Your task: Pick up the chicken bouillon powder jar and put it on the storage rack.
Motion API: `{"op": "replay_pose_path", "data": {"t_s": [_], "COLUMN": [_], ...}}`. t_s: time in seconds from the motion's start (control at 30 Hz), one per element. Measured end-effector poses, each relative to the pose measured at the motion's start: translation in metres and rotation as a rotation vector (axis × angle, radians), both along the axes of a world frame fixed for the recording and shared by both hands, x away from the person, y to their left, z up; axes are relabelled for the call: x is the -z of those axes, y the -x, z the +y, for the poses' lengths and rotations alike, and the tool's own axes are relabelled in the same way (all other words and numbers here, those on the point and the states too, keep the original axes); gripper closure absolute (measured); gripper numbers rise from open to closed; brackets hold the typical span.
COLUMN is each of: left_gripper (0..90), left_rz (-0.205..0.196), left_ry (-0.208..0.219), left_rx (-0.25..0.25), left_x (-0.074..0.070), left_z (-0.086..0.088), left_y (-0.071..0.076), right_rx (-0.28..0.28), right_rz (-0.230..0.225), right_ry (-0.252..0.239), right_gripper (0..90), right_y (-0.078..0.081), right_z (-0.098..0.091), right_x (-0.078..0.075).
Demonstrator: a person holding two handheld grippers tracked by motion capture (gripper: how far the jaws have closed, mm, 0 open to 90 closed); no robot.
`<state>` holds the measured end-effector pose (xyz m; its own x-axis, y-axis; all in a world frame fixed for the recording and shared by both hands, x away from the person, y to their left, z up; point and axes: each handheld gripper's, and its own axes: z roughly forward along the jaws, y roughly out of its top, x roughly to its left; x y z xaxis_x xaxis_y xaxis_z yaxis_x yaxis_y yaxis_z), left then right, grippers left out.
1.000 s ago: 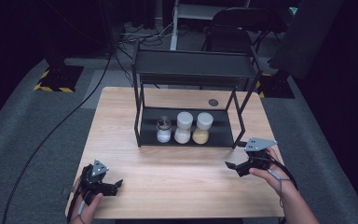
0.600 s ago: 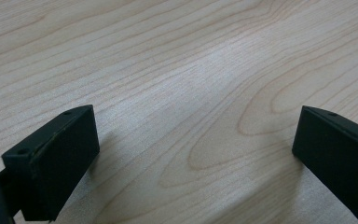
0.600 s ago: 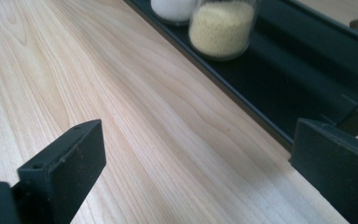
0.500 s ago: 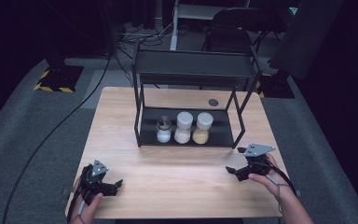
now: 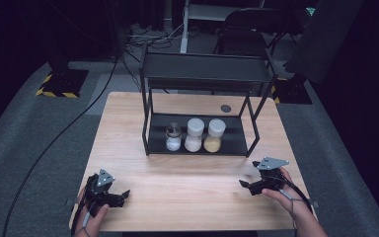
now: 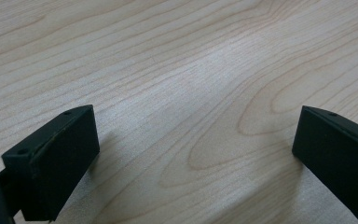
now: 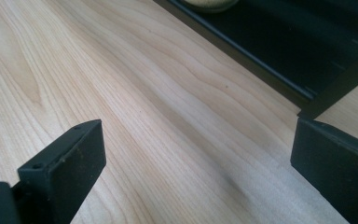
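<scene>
On the lower shelf of a black two-tier rack (image 5: 150,133) stand three jars in a row: a clear one with a metal lid (image 5: 173,138), a white-lidded one with pale contents (image 5: 194,135) and a white-lidded one with yellow contents (image 5: 215,135). My left gripper (image 5: 122,197) rests low at the table's front left, open, its jaws wide apart over bare wood (image 6: 191,158). Front right, my right gripper (image 5: 246,186) is also open with nothing between its jaws (image 7: 196,158). Ahead of it lie the rack's base (image 7: 279,51) and the bottom of a jar (image 7: 209,3).
A small dark round disc (image 5: 225,108) lies on the wooden table (image 5: 187,182) behind the rack. The rack's top shelf (image 5: 207,69) overhangs the jars. A dark chair (image 5: 246,29) and cables stand beyond the table on grey floor.
My right gripper has moved toward the table's front edge, away from the rack. The left gripper has stayed where it was.
</scene>
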<state>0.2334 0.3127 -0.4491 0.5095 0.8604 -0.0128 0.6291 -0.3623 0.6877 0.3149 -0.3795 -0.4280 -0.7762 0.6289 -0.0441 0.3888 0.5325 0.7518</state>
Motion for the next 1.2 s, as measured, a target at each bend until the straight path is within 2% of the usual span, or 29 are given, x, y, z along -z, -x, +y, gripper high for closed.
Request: {"op": "replay_pose_path", "data": {"t_s": [0.33,0.7,0.83,1.0,1.2], "left_gripper": [0.4,0.4,0.4,0.4,0.3], "left_rz": [0.0,0.0,0.0,0.0,0.0], "left_ry": [0.0,0.0,0.0,0.0,0.0], "left_rx": [0.0,0.0,0.0,0.0,0.0], "left_x": [0.0,0.0,0.0,0.0,0.0], "left_z": [0.0,0.0,0.0,0.0,0.0], "left_y": [0.0,0.0,0.0,0.0,0.0], "right_rx": [0.077,0.103,0.123,0.141,0.137], "right_rz": [0.027,0.041,0.043,0.055,0.057], "right_ry": [0.012,0.039,0.037,0.01,0.011], "right_gripper": [3.5,3.5,2.9,1.9,0.9], "right_y": [0.006,0.01,0.012,0.013,0.013], "right_z": [0.003,0.004,0.003,0.0,-0.001], "right_x": [0.008,0.015,0.02,0.024,0.024]}}
